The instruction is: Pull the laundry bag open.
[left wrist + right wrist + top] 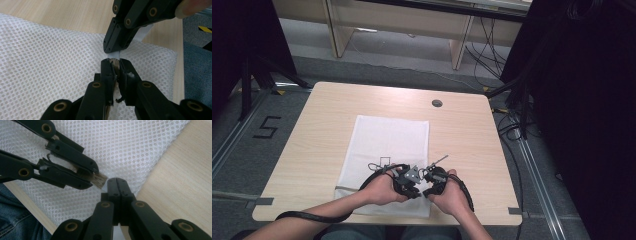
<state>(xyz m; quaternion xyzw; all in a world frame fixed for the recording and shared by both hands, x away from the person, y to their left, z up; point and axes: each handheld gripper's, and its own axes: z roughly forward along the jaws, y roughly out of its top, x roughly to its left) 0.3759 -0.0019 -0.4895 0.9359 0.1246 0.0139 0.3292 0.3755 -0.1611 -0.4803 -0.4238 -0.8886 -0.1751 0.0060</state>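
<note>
White mesh bag, lying flat on the bench with its near edge toward the person. At the near right part of the bag a small pale tab, apparently a zipper pull, is pinched in the left gripper, whose jaws stand nearly closed with the tab end showing between the pads. Directly beyond it a white tape strip along the bag's edge runs under the right gripper, whose jaws are fully closed; in the left gripper view they appear to clamp this strip, though the contact itself is partly hidden. The two grippers meet tip to tip, almost touching, over the mesh.

Progress, as judged: both holds are established, one on the pull and one bracing the fabric, but the bag still lies flat and shows no opened gap, so the sliding of the pull along the edge remains to be done.

Pose: both forearms enter from the near side of the bench, hands close together, the left hand and right hand angled inward so that the grippers converge low over the bag's near right corner.
</note>
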